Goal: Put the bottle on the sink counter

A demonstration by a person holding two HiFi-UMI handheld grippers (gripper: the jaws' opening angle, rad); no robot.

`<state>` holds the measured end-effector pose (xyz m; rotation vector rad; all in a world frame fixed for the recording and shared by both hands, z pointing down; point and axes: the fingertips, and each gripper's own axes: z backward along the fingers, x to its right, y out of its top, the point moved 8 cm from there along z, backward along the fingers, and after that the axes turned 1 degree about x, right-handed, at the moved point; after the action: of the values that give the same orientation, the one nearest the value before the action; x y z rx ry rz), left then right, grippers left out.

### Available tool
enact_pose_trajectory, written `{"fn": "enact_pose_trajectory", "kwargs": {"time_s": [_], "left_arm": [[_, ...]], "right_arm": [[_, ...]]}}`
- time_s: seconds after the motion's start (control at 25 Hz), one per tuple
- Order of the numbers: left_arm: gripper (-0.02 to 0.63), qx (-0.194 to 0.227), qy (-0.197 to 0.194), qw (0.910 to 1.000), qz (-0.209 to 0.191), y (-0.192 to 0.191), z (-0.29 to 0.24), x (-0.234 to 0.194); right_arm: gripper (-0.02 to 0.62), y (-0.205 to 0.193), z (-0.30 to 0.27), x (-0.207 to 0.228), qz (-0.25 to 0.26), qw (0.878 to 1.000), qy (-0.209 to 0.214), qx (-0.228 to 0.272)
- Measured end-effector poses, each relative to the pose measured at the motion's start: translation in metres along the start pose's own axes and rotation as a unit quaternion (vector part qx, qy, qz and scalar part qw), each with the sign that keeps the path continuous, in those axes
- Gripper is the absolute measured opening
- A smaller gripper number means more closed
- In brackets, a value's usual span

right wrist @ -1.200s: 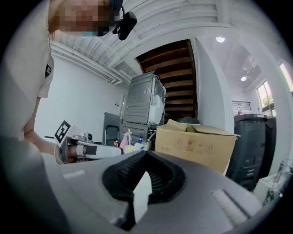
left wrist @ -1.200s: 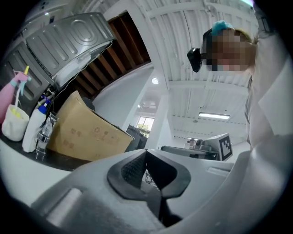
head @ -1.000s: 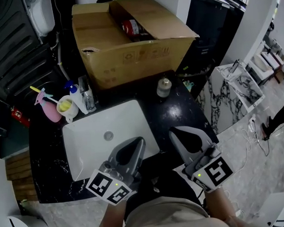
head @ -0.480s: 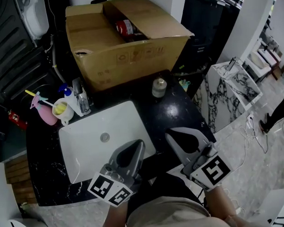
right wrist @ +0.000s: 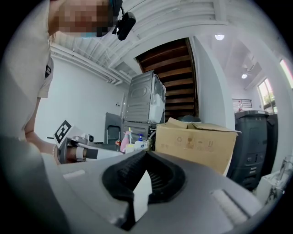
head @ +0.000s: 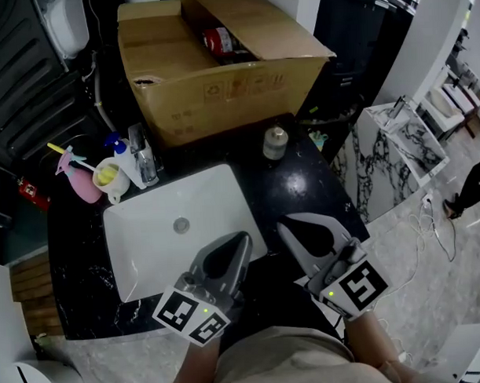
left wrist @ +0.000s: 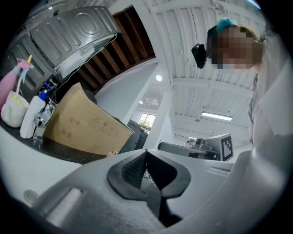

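At the far left of the black sink counter (head: 303,184) stand a pink sprayer (head: 81,186), a cup (head: 111,178) and a white dispenser (head: 124,158), grouped just beside the faucet (head: 146,160). The white basin (head: 209,203) is set into the counter in front of them. The left gripper (head: 243,235) hangs over the near right corner of the basin; its jaws are clenched tip to tip with nothing between them. The right gripper (head: 280,223) is held beside it over the counter's front edge, jaws likewise pressed together and empty. Behind the basin an open cardboard box (head: 221,93) rests on the counter. Inside it lies a red object, apparently the red bottle (head: 220,40), though the view is too small to confirm. A small capped jar (head: 276,143) stands on the counter in front of the box, right of the basin.
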<state>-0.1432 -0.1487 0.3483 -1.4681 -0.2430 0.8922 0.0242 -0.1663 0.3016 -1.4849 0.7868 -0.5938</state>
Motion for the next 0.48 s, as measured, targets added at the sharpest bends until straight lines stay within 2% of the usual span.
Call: {"fn": "enact_pose_trajectory", "kwargs": {"time_s": [0.16,0.48], "left_arm": [[0.006,-0.013,0.004,0.9999,-0.001,-0.002,0.001,0.001],[0.006,-0.007,0.010,0.9999,0.001,0.002,0.000,-0.002]], "right_arm": [[0.003,0.002,-0.009,-0.005,0.008,1.000,0.019,0.007],[0.003,0.005,-0.016,-0.007,0.014,0.999,0.035,0.009]]}}
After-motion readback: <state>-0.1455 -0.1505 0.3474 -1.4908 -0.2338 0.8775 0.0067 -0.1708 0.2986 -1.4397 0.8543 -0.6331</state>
